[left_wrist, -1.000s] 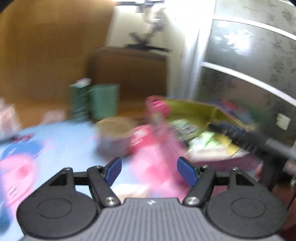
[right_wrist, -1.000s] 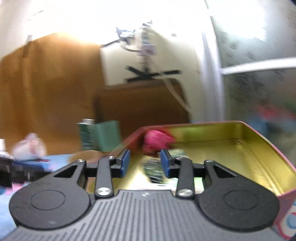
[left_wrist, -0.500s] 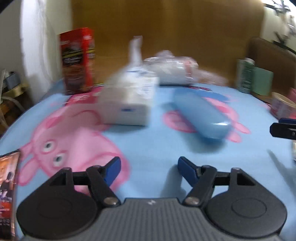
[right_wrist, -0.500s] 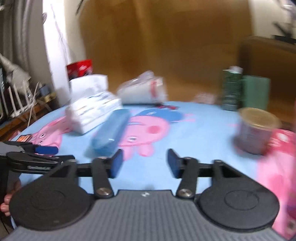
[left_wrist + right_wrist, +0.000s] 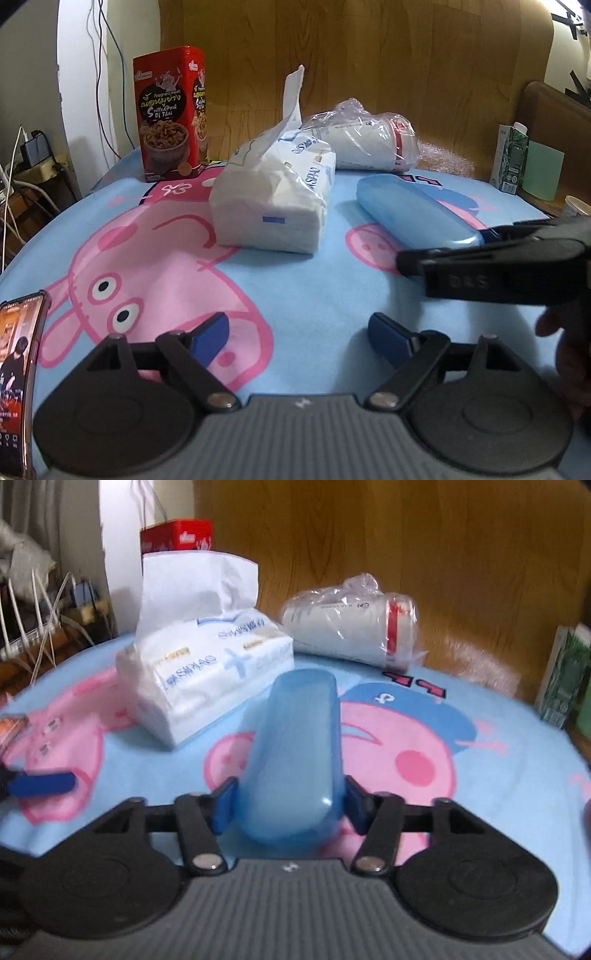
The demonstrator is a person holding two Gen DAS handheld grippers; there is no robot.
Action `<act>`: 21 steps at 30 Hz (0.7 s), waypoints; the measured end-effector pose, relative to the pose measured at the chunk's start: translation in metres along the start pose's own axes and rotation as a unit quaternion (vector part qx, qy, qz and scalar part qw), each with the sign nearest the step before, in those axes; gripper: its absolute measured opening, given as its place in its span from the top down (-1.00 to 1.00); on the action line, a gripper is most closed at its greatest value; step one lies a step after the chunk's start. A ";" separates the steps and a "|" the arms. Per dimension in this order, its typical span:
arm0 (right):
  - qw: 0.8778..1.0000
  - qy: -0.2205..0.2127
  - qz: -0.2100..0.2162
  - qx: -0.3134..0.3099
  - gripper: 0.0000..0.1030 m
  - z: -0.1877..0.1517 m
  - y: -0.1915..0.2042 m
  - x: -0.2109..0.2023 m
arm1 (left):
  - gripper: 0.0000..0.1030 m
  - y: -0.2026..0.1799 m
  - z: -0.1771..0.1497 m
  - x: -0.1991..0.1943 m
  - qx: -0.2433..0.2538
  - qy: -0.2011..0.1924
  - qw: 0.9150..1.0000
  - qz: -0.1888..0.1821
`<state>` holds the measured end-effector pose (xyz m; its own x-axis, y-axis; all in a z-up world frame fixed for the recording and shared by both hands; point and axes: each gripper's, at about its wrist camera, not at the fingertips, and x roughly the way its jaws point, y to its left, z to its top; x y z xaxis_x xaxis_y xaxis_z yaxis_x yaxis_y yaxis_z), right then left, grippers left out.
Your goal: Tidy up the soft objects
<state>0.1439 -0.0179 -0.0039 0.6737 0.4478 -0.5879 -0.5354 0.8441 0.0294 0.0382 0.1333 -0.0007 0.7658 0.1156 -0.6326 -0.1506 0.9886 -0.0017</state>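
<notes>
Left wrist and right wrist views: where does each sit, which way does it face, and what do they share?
Left wrist: on the left gripper, angled down over the tabletop; jaws opening, nothing between; right gripper enters at right.
Right wrist: on the right gripper, jaws closing around the blue case.
Shared: blue case, tissue pack, bagged cups.

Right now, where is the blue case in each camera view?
Left wrist: the blue case lies right of centre, beside the tissue pack.
Right wrist: it sits low in the centre, between the closing right gripper pads.
Shared landmark: the bagged paper cups behind it.
</notes>
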 end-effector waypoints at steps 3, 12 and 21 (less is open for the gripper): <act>1.000 0.000 0.010 0.007 -0.11 -0.007 -0.008 -0.010 | -0.74 0.000 0.001 0.002 0.002 0.002 1.000 0.003; 1.000 -0.008 0.018 0.012 -0.11 -0.054 -0.033 -0.071 | -0.86 0.001 0.003 0.005 0.002 0.007 1.000 0.010; 0.999 -0.034 -0.013 0.023 -0.14 -0.103 -0.050 -0.129 | -0.96 -0.001 0.005 0.007 0.005 0.012 1.000 0.023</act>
<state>0.0314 -0.1479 -0.0124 0.7208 0.4427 -0.5333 -0.4943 0.8677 0.0523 0.0464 0.1336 -0.0015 0.7426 0.1591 -0.6506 -0.1795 0.9831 0.0355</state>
